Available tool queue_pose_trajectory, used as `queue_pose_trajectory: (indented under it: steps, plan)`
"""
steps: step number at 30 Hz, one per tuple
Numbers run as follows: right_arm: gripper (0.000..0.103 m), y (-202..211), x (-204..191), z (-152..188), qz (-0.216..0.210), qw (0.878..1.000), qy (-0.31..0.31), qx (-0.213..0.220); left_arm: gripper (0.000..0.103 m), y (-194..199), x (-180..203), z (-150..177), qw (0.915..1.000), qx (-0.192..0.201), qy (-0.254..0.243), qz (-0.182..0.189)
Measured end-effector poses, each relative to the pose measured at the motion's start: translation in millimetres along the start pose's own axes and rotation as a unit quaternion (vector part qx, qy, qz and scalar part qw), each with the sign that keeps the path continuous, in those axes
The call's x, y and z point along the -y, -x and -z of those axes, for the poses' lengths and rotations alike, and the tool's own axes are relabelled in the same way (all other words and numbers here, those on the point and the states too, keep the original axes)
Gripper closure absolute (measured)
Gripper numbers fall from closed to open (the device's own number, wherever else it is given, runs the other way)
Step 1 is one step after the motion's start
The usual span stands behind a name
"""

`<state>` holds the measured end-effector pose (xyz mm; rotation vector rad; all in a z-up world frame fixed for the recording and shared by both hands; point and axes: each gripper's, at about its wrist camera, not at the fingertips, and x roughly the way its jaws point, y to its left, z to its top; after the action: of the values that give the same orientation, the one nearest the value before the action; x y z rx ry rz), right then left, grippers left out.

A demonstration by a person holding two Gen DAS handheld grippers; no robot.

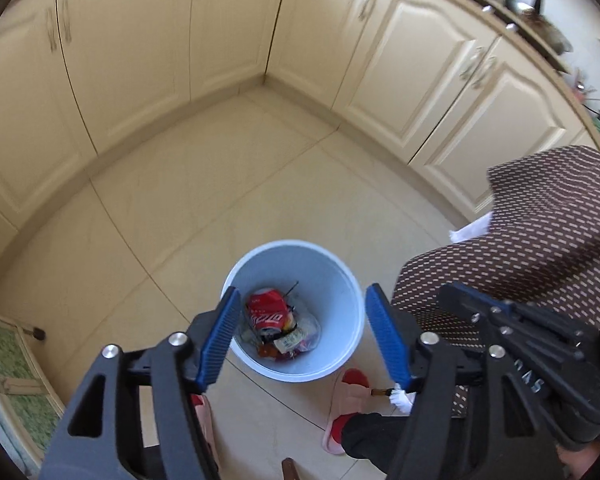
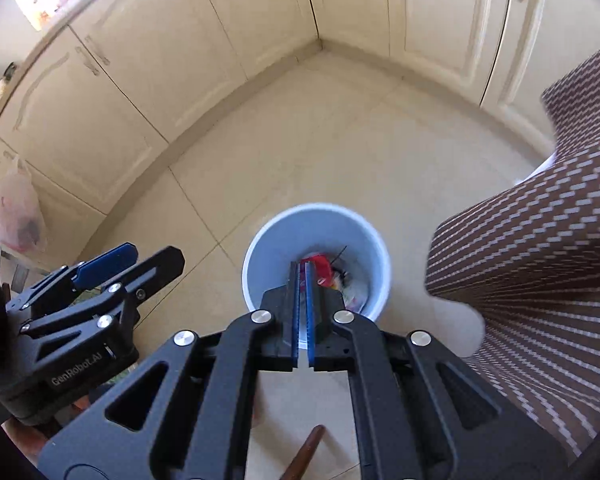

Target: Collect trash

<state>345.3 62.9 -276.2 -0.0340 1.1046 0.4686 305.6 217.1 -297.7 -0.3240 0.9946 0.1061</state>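
Kitchen floor, corner of cream cabinets; items as viewed from above

Bin (image 1: pixel 342 280): pale blue, round, upright, stood on beige floor tiles (image 1: pixel 204 200) in the angle formed by two runs of cabinet doors (image 1: pixel 428 64). Seen in both wrist views, directly below both grippers.

Trash, all lying at the bottom of the bin: a crushed red can (image 1: pixel 266 312) with white lettering; crumpled clear plastic (image 1: pixel 310 328) just beside it; a small pale wrapper (image 1: pixel 290 345) and a few reddish scraps, too small to be identified.

Left gripper (image 1: pixel 300 336): blue pads spread wide, nothing between them; the open bin is framed in the gap. In the right wrist view it is seen at lower left, one blue pad (image 2: pixel 108 262) visible.

Right gripper (image 2: pixel 302 276): blue pads brought together with only a thin slit left, nothing seen caught between them; tips held over the bin mouth. In the left wrist view it is seen at the right edge, from the side.

Person: brown garment with a pale dotted pattern (image 1: pixel 540 240) at right; red and pink slippers (image 1: pixel 346 412) on the tiles close beside the bin.

Other: a white bristled brush head (image 1: pixel 400 398) near the slipper; a pale plastic bag (image 2: pixel 16 208) hung against the cabinets at left; a green patterned mat (image 1: pixel 4 364) at the left edge
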Motion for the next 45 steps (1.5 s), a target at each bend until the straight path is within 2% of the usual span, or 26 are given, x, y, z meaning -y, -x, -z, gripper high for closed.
queue_pose_trajectory:
  steps: [4,6,7,8,9,11,13,21,28,36,45]
  plan:
    - [0.098,67,-4,17,0.034,0.998,0.014,0.053,0.03,55,26,12,0.9993,0.036,-0.013,0.005]
    - [0.082,96,-4,27,0.037,0.996,0.013,0.076,0.028,83,38,20,0.9983,0.054,-0.021,0.006]
    - [0.058,115,-4,34,0.04,0.995,0.012,0.091,0.026,95,44,23,0.9976,0.064,-0.025,0.008]
    - [0.053,132,-2,41,0.047,0.993,0.012,0.108,0.024,115,52,28,0.9963,0.08,-0.03,0.01]
    - [0.053,150,-1,48,0.052,0.991,0.012,0.126,0.02,128,58,31,0.9953,0.089,-0.034,0.011]
    - [0.052,180,3,60,0.052,0.988,0.008,0.148,0.02,154,70,37,0.9929,0.108,-0.046,0.014]
    - [0.045,208,8,72,0.05,0.983,0.001,0.174,0.019,183,85,43,0.989,0.133,-0.063,0.012]
    - [0.035,323,26,126,0.092,0.954,-0.014,0.285,0.016,280,128,77,0.9703,0.213,-0.114,0.008]
    - [0.028,397,14,164,0.13,0.925,-0.008,0.358,0.012,352,154,103,0.9534,0.27,-0.134,0.02]
    - [0.023,451,9,201,0.165,0.894,0.004,0.416,0.009,413,173,129,0.9321,0.328,-0.147,0.043]
    - [0.019,473,4,223,0.181,0.873,0.004,0.453,0.009,433,191,148,0.9148,0.364,-0.167,0.048]
